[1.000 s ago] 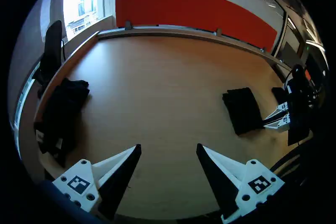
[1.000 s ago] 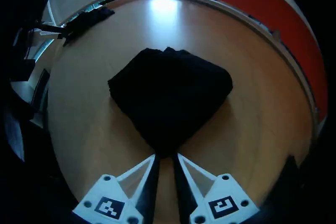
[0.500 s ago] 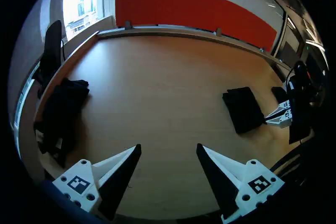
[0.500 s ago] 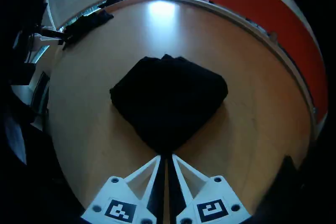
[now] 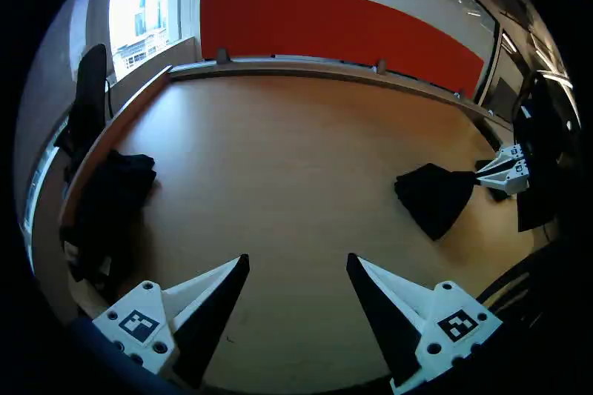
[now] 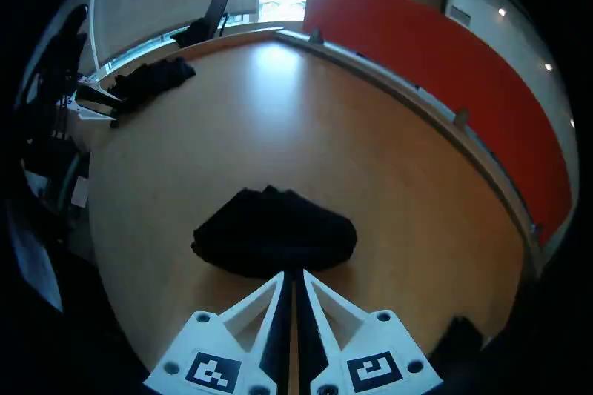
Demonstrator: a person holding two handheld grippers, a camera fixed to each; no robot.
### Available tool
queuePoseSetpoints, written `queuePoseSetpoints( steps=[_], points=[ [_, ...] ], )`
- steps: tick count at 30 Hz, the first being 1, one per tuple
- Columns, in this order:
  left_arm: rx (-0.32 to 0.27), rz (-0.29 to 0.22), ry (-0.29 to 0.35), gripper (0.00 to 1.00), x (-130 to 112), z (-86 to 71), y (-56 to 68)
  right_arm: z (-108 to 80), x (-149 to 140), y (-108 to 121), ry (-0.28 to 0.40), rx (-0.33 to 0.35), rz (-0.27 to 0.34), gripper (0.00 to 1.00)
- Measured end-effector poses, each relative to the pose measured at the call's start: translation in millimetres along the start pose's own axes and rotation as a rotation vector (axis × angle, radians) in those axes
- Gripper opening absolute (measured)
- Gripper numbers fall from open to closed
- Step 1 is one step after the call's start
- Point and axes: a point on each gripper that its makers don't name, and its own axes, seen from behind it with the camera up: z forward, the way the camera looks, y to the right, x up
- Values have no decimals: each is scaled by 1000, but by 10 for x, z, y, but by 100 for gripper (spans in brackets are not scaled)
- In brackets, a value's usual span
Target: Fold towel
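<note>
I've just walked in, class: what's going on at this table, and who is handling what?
A person is working on a black towel on a wooden table with two tools. The right hand-held gripper is shut on one corner of the towel, which is drawn to a point towards it. The left hand-held gripper hangs open over the table, holding nothing. A dark heap of cloth lies at the table's edge.

table (image 6: 296, 121): pale wood-look top, smooth, soft sheen under window glare | towel (image 6: 274, 236): black cloth, soft, matt, creased | left gripper (image 5: 296, 257), right gripper (image 6: 294, 280): white matt plastic, black inner faces | divider panel (image 5: 333, 24): red, matt | clothing heap (image 5: 111, 202): dark matt fabric
</note>
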Motion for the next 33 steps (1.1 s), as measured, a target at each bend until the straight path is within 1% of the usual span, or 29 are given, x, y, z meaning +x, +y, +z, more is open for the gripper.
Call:
queuePoseSetpoints(
  steps=[9,12,15,20,26,33],
  points=[
    [-14,19,31,98,134,-22,53,-231,628,180,109,-44,-23,5],
    [-18,25,39,98,172,-28,74,-302,788,246,134,-61,-28,5],
    [-23,29,46,98,199,-37,95,-365,883,306,148,-77,-32,5],
    [-28,36,53,98,228,-49,121,-446,894,404,150,-103,-28,5],
    [-38,46,58,98,261,-52,164,-557,844,561,153,-131,4,5],
    [-45,61,58,98,282,-33,221,-694,787,833,157,-166,45,5]
  ],
)
